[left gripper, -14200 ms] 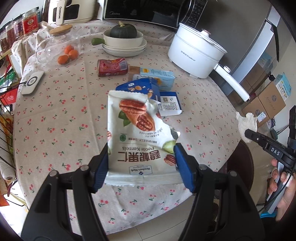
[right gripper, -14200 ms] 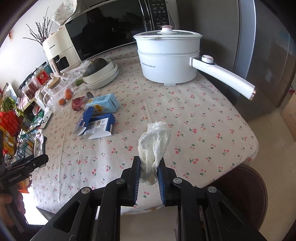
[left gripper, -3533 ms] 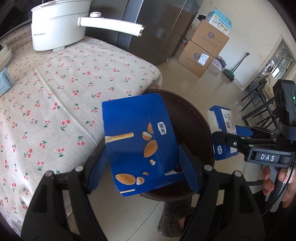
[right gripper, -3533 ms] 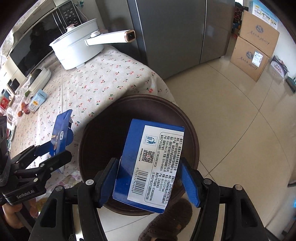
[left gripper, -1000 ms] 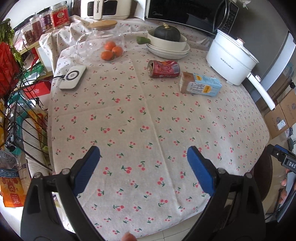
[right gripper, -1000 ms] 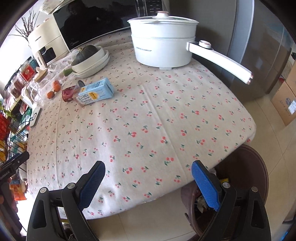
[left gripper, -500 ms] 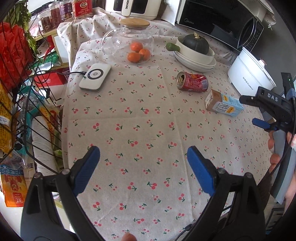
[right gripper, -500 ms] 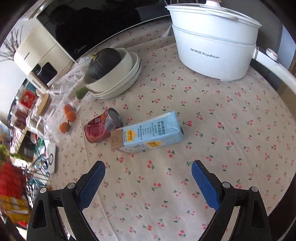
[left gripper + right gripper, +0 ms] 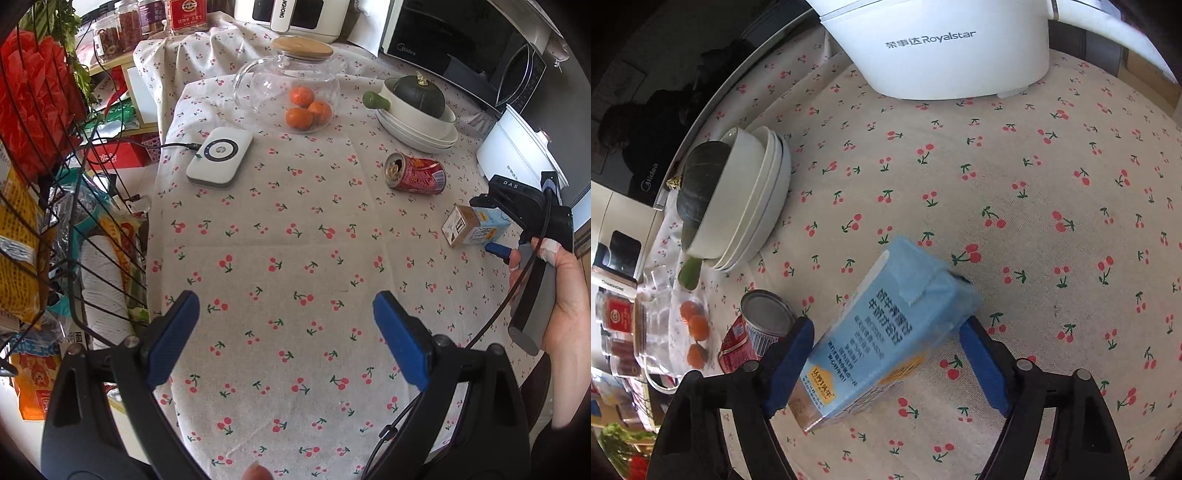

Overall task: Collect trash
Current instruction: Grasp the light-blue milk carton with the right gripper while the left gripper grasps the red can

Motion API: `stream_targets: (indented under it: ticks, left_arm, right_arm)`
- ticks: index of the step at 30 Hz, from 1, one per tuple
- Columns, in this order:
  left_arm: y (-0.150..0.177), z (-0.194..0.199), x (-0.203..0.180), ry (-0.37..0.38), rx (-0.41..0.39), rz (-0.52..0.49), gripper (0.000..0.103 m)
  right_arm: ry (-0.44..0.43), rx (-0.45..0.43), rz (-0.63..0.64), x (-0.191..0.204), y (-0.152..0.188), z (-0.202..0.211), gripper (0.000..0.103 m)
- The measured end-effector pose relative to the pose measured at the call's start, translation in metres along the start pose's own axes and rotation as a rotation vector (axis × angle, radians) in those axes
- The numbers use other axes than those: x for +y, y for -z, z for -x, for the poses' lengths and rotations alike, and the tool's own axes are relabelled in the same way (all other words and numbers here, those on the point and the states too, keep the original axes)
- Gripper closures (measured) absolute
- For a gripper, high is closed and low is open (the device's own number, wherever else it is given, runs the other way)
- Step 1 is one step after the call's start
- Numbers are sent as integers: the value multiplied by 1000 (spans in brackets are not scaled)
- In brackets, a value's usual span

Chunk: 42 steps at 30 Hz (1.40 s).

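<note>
Closer now than half a second ago: right gripper (image 9: 886,363) spread wide, straddling the blue milk carton (image 9: 886,332), lying on the cherry tablecloth (image 9: 1034,184). Grasp step; next, close. Red can (image 9: 757,328) crowds the left finger; right side free. Left gripper (image 9: 286,334) spread, empty, over bare cloth.

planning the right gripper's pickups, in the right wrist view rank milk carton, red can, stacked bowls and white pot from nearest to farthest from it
1. milk carton, lying between the open jaws of the right gripper.
2. red can, on its side just left of the carton.
3. stacked bowls, farther back on the left.
4. white pot, at the far edge.
</note>
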State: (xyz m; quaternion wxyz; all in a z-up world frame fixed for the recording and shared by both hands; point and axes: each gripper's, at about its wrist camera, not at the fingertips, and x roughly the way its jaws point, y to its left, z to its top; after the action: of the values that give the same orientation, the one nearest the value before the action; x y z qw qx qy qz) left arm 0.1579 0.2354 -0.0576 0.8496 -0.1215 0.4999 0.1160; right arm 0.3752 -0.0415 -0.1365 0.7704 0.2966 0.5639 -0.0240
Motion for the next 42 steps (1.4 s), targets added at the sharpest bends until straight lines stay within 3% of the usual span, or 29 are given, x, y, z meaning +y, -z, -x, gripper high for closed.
stream_targets:
  ticks: [2, 4, 13, 25, 33, 42]
  left_arm:
    - [1, -1, -3, 1, 4, -7, 8]
    - [2, -2, -6, 7, 11, -13, 8]
    - [8, -5, -22, 23, 25, -47, 8]
    - [9, -11, -49, 61, 6, -121, 8]
    - [-22, -50, -110, 106, -49, -216, 8]
    - [-75, -115, -169, 67, -99, -78, 8]
  right_arm:
    - [-40, 36, 24, -2, 2, 3, 39]
    - [-43, 57, 76, -2, 5, 9, 44]
    - [-58, 93, 270, -49, 17, 55, 55]
    - [-113, 34, 295, -144, 30, 135, 57]
    - [-125, 2, 334, -152, 25, 157, 57]
    - [-117, -11, 372, -162, 14, 165, 57]
